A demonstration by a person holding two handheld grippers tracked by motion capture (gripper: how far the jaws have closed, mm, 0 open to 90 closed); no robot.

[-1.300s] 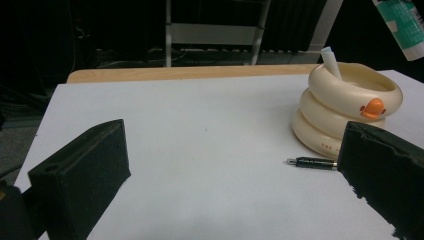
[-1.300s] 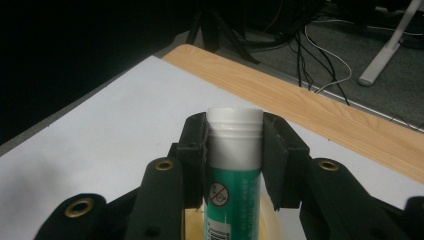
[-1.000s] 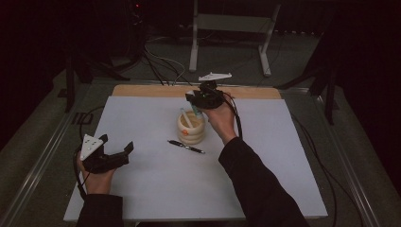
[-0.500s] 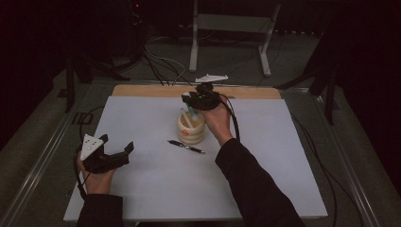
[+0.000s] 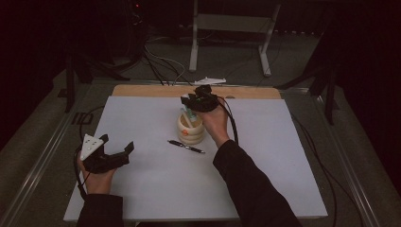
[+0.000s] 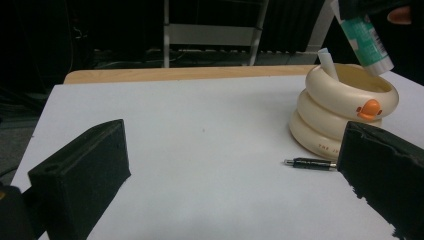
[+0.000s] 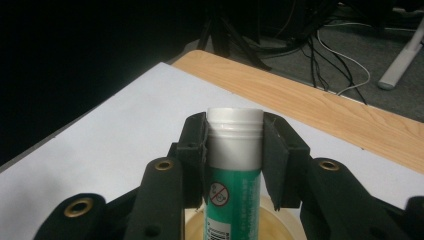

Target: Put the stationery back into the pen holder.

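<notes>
A green-and-white glue stick (image 7: 233,175) hangs clamped in the right gripper (image 7: 234,150), its white cap (image 7: 234,122) poking up past the black jaws that press on either side of the tube just under the cap. The label is teal green with a small round prohibition sign and a barcode below it. From the left gripper view the same tube (image 6: 365,37) tilts down over the far rim of a cream pen holder (image 6: 345,117) built like three stacked rings, with a small orange duck bill on its front and faint lettering low on its side. The tube's lower end sits at the holder's mouth; whether it touches the rim cannot be told.

A rolled white slip (image 6: 327,62) leans inside the holder at its left side, close to where the tube comes down. Just in front of the holder, on the white table sheet (image 5: 156,189), lies a black pen (image 5: 186,146) with a silver tip, apart from the holder's base. The holder (image 5: 190,130) stands toward the back middle of the sheet, near a wooden strip (image 5: 142,91) along the far edge.

The left gripper (image 5: 109,152) rests well apart at the sheet's near left, its jaws spread wide with nothing between them, a grey three-cornered plate on top. Dark floor, cables (image 5: 156,61) and a white stand's legs (image 5: 227,42) lie beyond the table.
</notes>
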